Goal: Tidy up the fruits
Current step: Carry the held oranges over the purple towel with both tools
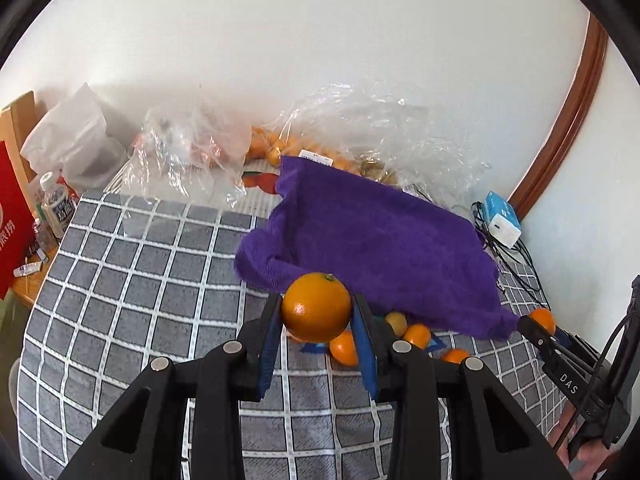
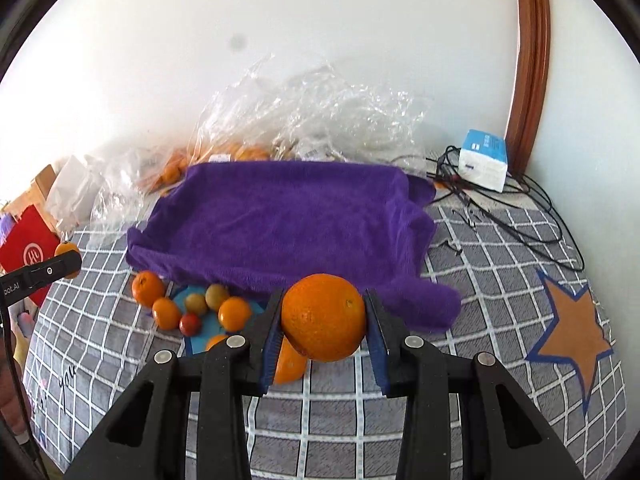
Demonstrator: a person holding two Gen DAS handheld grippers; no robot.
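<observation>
My left gripper (image 1: 316, 312) is shut on an orange (image 1: 316, 307) and holds it above the checked cloth, just in front of the purple towel (image 1: 376, 240). My right gripper (image 2: 324, 320) is shut on a larger orange (image 2: 323, 317) in front of the same towel (image 2: 288, 220). Several small oranges and other small fruits (image 2: 192, 308) lie in a loose pile on a blue patch at the towel's near left edge; they also show in the left wrist view (image 1: 400, 336). The right gripper's tip (image 1: 540, 328) with its orange shows at the right of the left wrist view.
Clear plastic bags (image 2: 312, 120) with more oranges lie against the wall behind the towel. A white and blue box (image 2: 484, 160) and black cables (image 2: 520, 216) sit at the back right. A red bag (image 1: 12, 216), a bottle (image 1: 56, 204) and a white bag (image 1: 76, 140) stand at the left.
</observation>
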